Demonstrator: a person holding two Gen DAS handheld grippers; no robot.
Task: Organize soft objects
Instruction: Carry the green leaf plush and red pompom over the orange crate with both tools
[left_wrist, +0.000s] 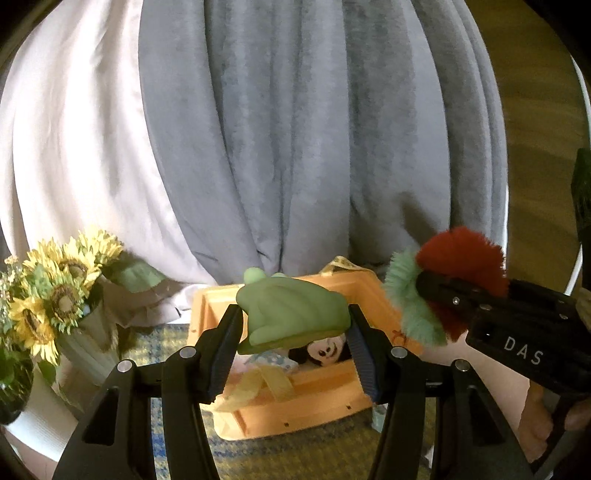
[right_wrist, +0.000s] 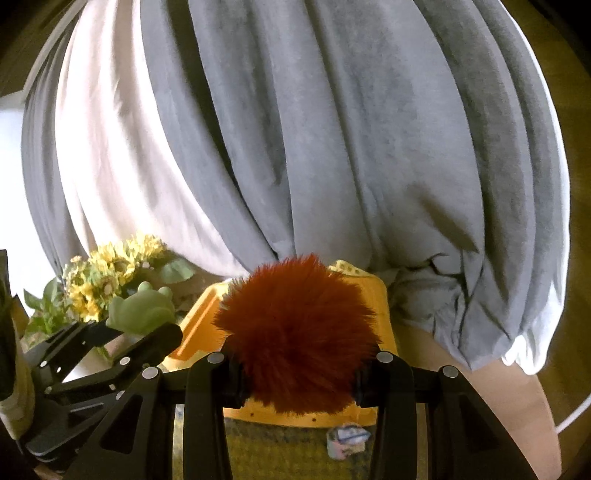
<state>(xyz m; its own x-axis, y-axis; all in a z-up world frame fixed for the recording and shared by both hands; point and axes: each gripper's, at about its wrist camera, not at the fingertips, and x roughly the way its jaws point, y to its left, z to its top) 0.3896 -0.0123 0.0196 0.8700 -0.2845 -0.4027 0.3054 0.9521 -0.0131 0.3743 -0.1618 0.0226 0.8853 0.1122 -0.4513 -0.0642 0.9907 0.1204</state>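
Note:
My left gripper (left_wrist: 293, 325) is shut on a soft green frog toy (left_wrist: 291, 310), held above an orange storage bin (left_wrist: 306, 402). Inside the bin lie a black-and-white plush face (left_wrist: 325, 350) and a yellow strap (left_wrist: 258, 387). My right gripper (right_wrist: 299, 369) is shut on a fluffy red ball (right_wrist: 295, 332), which shows a green fluffy part (left_wrist: 410, 299) in the left wrist view. That right gripper (left_wrist: 428, 286) hangs to the right of the frog. In the right wrist view the frog (right_wrist: 142, 308) and the left gripper (right_wrist: 147, 334) sit at the left, and the bin (right_wrist: 373, 291) lies behind the ball.
Grey and white curtains (left_wrist: 295, 140) hang close behind the bin. A vase of sunflowers (left_wrist: 55, 295) stands at the left. A woven blue-and-yellow rug (left_wrist: 295, 450) covers the floor, and a small pale packet (right_wrist: 345, 441) lies on it near the bin.

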